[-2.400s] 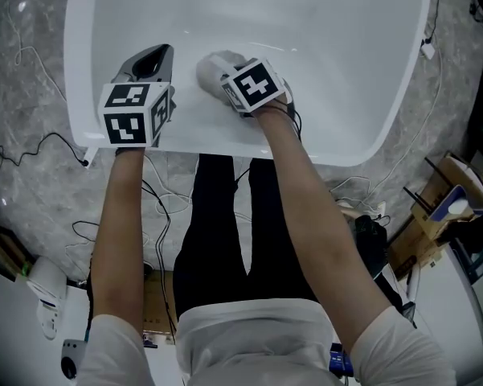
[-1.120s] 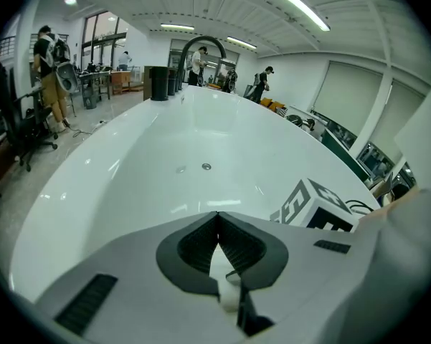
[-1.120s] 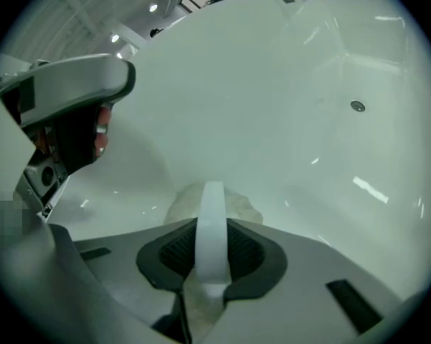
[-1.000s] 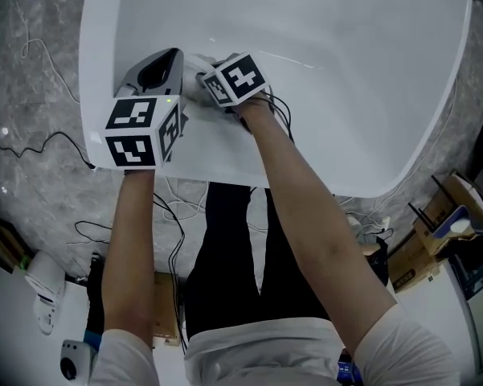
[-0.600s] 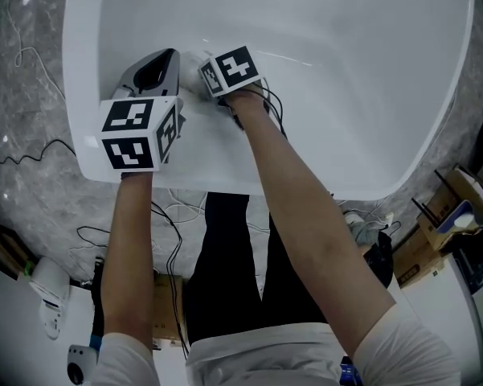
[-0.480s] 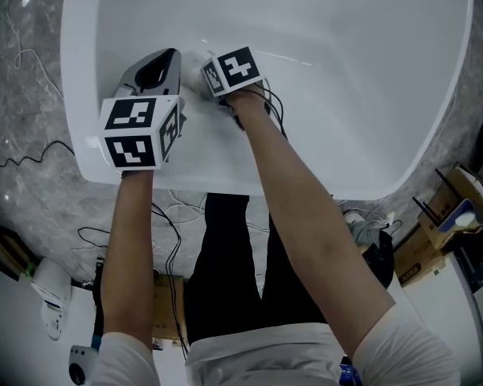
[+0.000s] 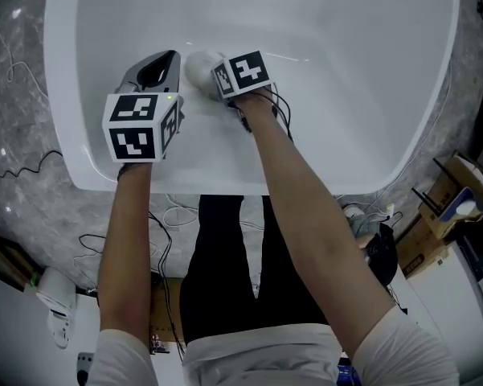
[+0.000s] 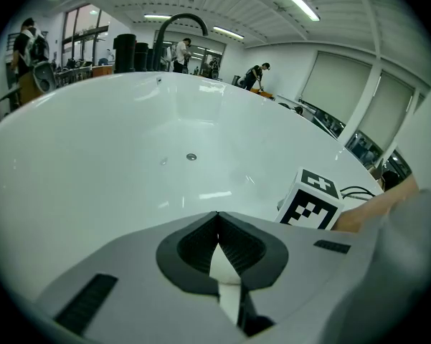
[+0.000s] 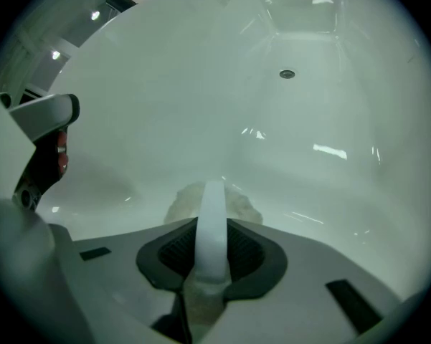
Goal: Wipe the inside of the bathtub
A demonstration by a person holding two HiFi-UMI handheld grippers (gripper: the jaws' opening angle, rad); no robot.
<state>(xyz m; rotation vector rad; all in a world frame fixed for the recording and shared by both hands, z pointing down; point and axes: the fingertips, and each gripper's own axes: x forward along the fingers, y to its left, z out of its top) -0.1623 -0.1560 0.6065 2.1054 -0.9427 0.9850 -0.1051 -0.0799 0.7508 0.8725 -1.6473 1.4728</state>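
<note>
The white bathtub (image 7: 225,163) fills the top of the head view; its drain (image 8: 191,157) shows on the floor, and again as the drain (image 9: 287,73) in the right gripper view. My right gripper (image 7: 214,75) is shut on a pale wiping cloth (image 7: 198,66), which presses against the near inner wall. In the right gripper view the cloth (image 9: 233,201) bulges past the jaws of the right gripper (image 9: 213,217). My left gripper (image 7: 161,63) hovers just left of it over the near rim. The left gripper (image 8: 216,221) is shut, with nothing held.
A curved black faucet (image 8: 181,20) rises at the tub's far end. Cables (image 7: 32,163) lie on the grey stone floor around the tub. Cardboard boxes (image 7: 454,207) stand at the right. The person's legs are against the near rim. People stand far off in the room.
The right gripper has slid the cloth left along the near wall, ending next to the left gripper. The left gripper has held its place over the rim.
</note>
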